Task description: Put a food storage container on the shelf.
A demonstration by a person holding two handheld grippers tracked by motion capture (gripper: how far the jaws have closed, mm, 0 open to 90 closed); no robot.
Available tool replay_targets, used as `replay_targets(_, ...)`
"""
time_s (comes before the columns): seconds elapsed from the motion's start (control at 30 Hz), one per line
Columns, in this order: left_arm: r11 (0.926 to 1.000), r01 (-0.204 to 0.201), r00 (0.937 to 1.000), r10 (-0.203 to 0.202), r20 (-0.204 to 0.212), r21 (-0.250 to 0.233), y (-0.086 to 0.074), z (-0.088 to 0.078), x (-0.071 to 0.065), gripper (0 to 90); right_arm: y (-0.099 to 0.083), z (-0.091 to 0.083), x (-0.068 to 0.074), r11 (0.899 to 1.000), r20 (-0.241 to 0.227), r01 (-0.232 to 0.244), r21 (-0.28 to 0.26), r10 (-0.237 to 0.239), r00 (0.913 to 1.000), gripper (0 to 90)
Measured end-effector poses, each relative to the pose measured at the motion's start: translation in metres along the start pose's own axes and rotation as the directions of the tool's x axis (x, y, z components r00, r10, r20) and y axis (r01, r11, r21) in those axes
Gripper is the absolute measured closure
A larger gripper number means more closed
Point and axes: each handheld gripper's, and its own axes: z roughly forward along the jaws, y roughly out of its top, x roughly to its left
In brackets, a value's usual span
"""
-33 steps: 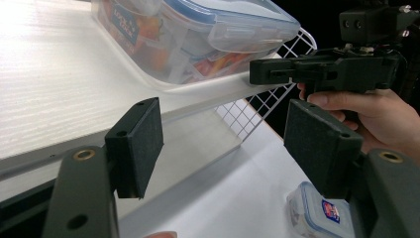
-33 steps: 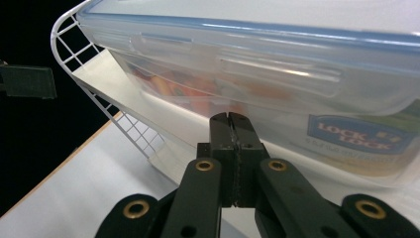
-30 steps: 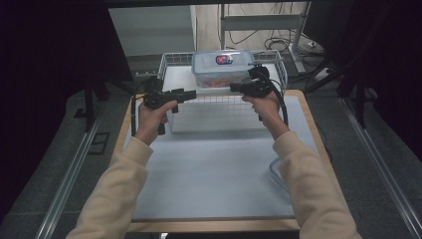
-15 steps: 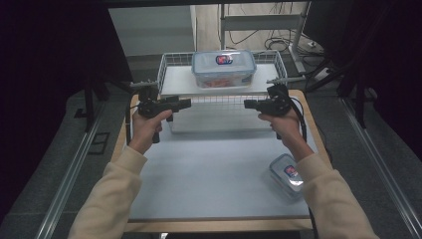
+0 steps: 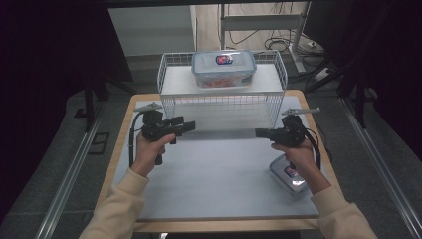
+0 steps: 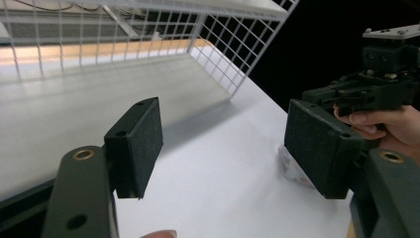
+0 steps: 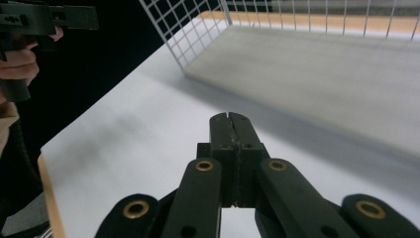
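A clear lidded food container [image 5: 224,67] with a blue rim sits on top of the white wire rack [image 5: 222,107] at the back of the table. A second, smaller lidded container [image 5: 287,175] lies at the front right, partly under the right hand. My left gripper [image 5: 190,126] hovers left of centre and points right. Its jaws stand open with nothing between them [image 6: 228,148]. My right gripper [image 5: 259,133] hovers right of centre, points left, and is shut on nothing [image 7: 231,119]. Both are in front of the rack and apart from it.
A white mat [image 5: 219,179] covers the wooden table [image 5: 124,144]. The rack's lower shelf [image 7: 346,64] is bare. Cables and dark stands lie on the floor behind and beside the table. The left gripper's cable [image 5: 131,144] hangs by the wrist.
Both hands have drawn back from the rack, lower and farther apart. The small container at the front right has come out from under the right arm.
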Motion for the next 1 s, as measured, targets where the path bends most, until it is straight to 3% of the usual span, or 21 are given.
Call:
replay_targets(0.2, 0.9991, 0.007, 1.0, -0.008, 0.001, 0.042, -0.034, 0.006, 0.0, 30.5, -0.028, -0.008, -0.002, 1.0, 0.001, -0.003, 0.025, 0.003, 1.0, 89.7)
replay_targets(0.4, 0.9953, 0.0, 0.9999, 0.001, -0.016, 0.096, -0.058, 0.01, -0.001, 30.1, -0.05, -0.015, 0.002, 0.998, 0.022, 0.026, 0.058, -0.027, 0.9994, 89.7)
replay_targets(0.7, 0.9931, 0.009, 0.9996, -0.006, -0.027, 0.117, -0.074, 0.006, -0.001, 30.1, -0.072, -0.025, -0.001, 0.997, 0.016, 0.004, 0.076, -0.005, 0.9999, 89.7)
replay_targets(1.0, 0.9913, 0.017, 0.9995, -0.013, -0.03, 0.13, -0.079, 0.008, 0.001, 29.9, -0.073, -0.025, 0.002, 0.997, 0.009, 0.012, 0.076, -0.013, 0.9999, 89.7)
